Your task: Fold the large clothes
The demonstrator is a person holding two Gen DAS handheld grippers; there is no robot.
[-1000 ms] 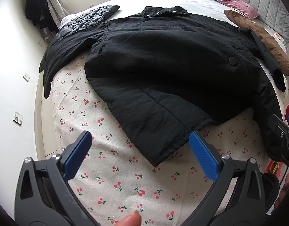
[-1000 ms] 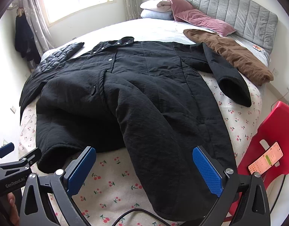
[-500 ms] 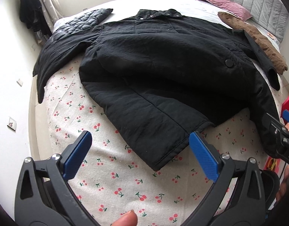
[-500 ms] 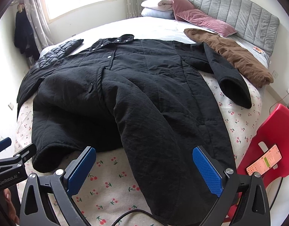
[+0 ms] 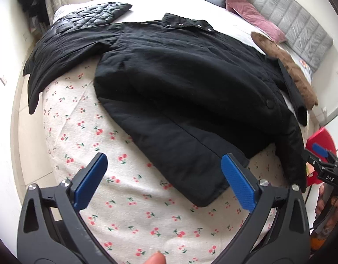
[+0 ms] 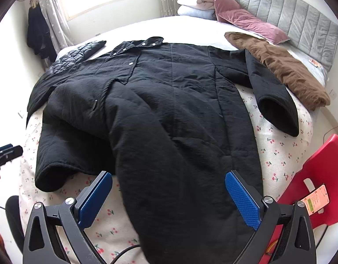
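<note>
1. Both of your tongs are spread wide and hold nothing: the left tongs (image 5: 163, 181) hover over bare sheet at the foot of the bed (image 5: 129, 209), and the right tongs (image 6: 169, 200) sit over the hem.
2. The black coat (image 6: 169, 110) lies open across the bed, collar toward the far edge, hem at the near edge, one sleeve (image 6: 276, 107) reaching the right edge beside the brown garment (image 6: 285, 70).
3. Judging from this, start at the hem: bring each tongs down onto a separate hem corner.
4. Pinch the whole padded thickness, not just the outer layer.
5. Lift both corners evenly, so the heavy fabric folds flat without dragging the sheet.
</note>
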